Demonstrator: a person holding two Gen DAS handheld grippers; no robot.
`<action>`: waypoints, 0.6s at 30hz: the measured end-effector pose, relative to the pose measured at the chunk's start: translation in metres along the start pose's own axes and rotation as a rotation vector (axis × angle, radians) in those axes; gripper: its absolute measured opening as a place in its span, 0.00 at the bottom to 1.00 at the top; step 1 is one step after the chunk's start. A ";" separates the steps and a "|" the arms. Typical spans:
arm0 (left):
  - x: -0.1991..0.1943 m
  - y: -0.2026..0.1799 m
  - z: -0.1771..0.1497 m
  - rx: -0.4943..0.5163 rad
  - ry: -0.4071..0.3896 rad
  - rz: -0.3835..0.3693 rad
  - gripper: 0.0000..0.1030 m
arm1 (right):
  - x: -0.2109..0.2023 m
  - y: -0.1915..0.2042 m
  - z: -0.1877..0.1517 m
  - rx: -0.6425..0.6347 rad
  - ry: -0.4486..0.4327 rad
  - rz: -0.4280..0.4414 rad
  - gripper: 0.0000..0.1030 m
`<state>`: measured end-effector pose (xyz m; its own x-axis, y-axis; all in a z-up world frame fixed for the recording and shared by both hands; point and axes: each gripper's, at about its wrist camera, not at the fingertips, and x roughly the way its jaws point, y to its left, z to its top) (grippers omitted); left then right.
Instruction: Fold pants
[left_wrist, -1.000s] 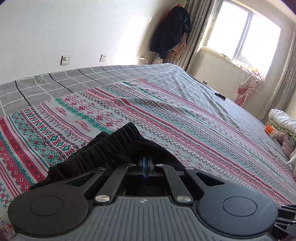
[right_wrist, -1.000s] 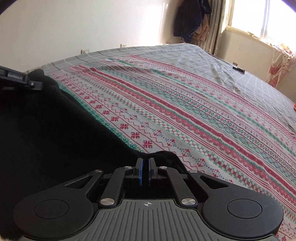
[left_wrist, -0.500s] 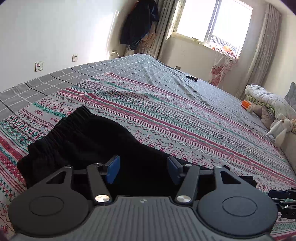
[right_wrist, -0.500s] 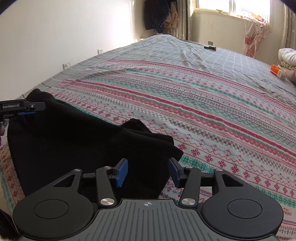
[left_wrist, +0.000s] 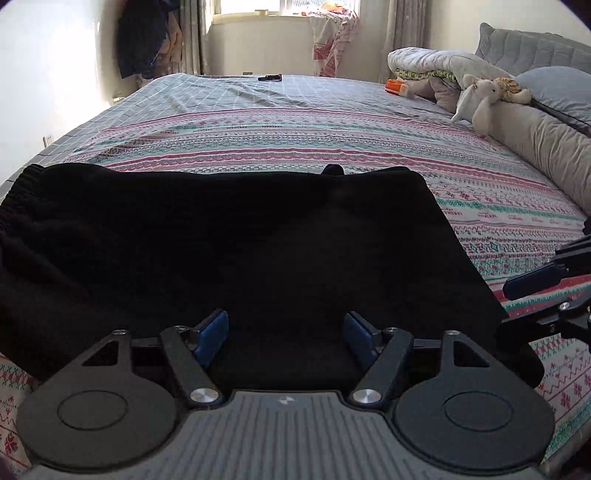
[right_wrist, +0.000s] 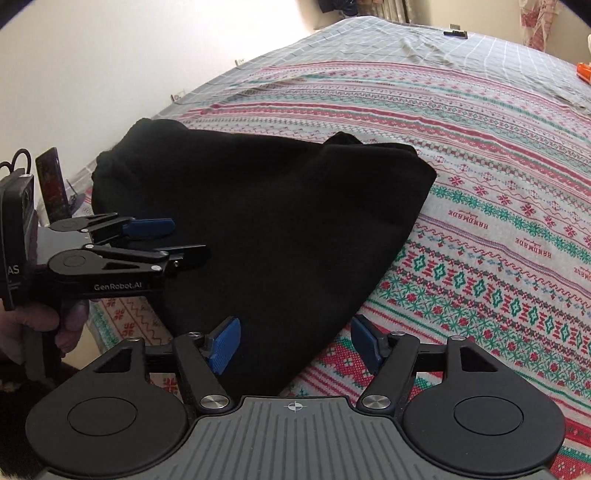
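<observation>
The black pants (left_wrist: 240, 240) lie folded in a flat block on the patterned bedspread (left_wrist: 332, 147), elastic waistband at the left. My left gripper (left_wrist: 286, 338) is open and empty, hovering over the near edge of the pants. It also shows at the left of the right wrist view (right_wrist: 173, 240). My right gripper (right_wrist: 295, 345) is open and empty above the near corner of the pants (right_wrist: 277, 221). Its blue fingertips (left_wrist: 532, 282) show at the right edge of the left wrist view.
Pillows (left_wrist: 546, 136), a white plush toy (left_wrist: 476, 99) and folded blankets (left_wrist: 428, 64) lie at the right head end of the bed. A small dark item (left_wrist: 269, 77) lies on the grey checked sheet far back. The wall (right_wrist: 110, 55) runs along the left side.
Both grippers were shut on the pants a second ago. They have opened, let go and drawn back. The pants now lie flat on the bed.
</observation>
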<state>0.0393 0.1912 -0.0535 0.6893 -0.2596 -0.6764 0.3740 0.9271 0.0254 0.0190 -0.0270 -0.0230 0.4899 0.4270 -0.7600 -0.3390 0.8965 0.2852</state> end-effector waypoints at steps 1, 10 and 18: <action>-0.002 -0.002 -0.004 0.035 -0.011 0.003 0.88 | 0.000 -0.001 -0.004 0.012 0.013 0.021 0.65; -0.030 -0.007 -0.007 0.180 -0.096 -0.176 0.89 | 0.004 -0.031 -0.018 0.265 0.085 0.246 0.65; -0.028 -0.049 -0.018 0.366 -0.095 -0.351 0.88 | 0.010 -0.046 -0.020 0.439 0.114 0.387 0.65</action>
<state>-0.0096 0.1579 -0.0492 0.5301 -0.5775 -0.6209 0.7739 0.6287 0.0759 0.0233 -0.0668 -0.0556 0.2997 0.7389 -0.6035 -0.1006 0.6535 0.7502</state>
